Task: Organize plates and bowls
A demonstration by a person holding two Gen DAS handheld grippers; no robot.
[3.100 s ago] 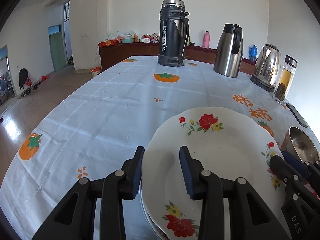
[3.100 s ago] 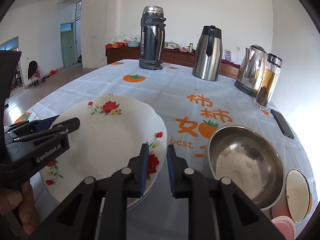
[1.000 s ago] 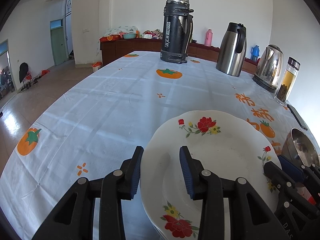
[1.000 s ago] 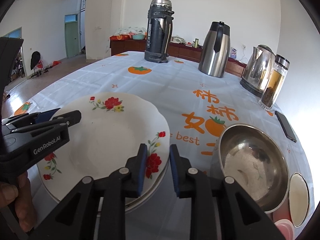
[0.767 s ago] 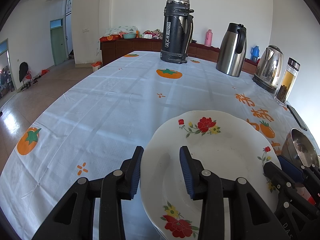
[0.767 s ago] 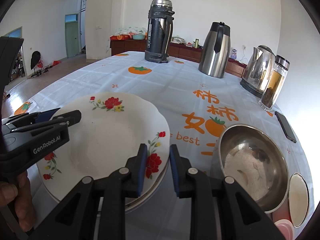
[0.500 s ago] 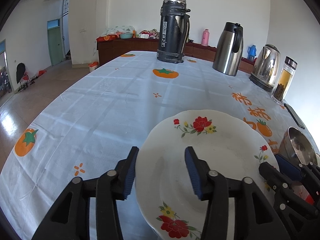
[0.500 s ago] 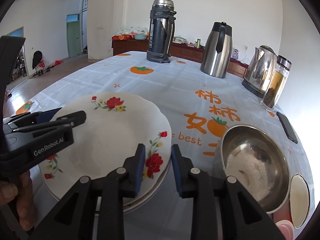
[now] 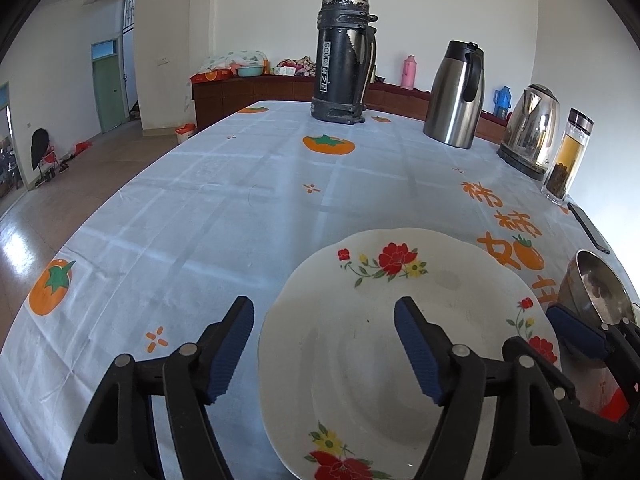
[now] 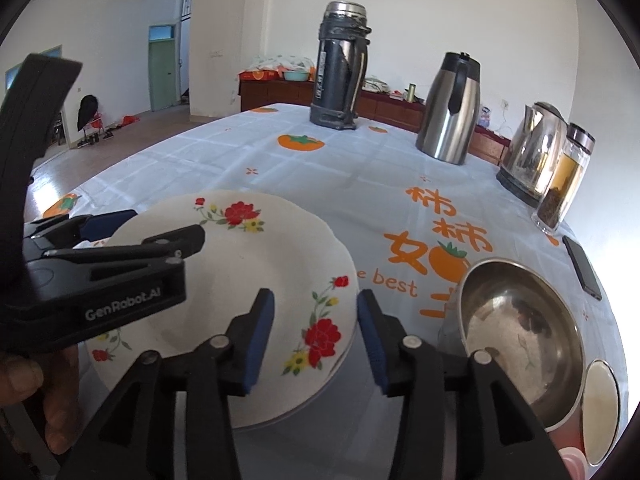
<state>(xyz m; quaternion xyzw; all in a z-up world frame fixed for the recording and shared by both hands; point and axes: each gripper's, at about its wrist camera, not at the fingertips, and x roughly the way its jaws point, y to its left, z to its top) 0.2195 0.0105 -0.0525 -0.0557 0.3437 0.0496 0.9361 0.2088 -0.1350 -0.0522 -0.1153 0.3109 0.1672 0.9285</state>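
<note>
A white plate with red flowers (image 9: 400,320) (image 10: 248,272) lies on the tablecloth near the front edge. My left gripper (image 9: 322,314) (image 10: 160,226) straddles the plate's left rim. Its jaws are opening, and the blue pads stand well off the rim. My right gripper (image 10: 315,300) straddles the plate's right rim with its jaws opening too. Neither of its pads touches the plate. In the left wrist view the right gripper (image 9: 580,336) shows at the plate's far side. A steel bowl (image 10: 520,320) (image 9: 596,288) sits just right of the plate.
A small white-lined bowl (image 10: 600,392) and a pink item (image 10: 572,456) sit at the lower right. At the back stand a dark thermos (image 9: 344,56), a steel jug (image 9: 456,96), a kettle (image 9: 528,128) and a tea bottle (image 9: 568,156). A phone (image 10: 582,264) lies right. A hand (image 10: 36,392) holds the left gripper.
The jaws of both grippers have spread apart, the left ones much wider. The plate's rim now stands free between the pads, and neither the plate nor the grippers have shifted.
</note>
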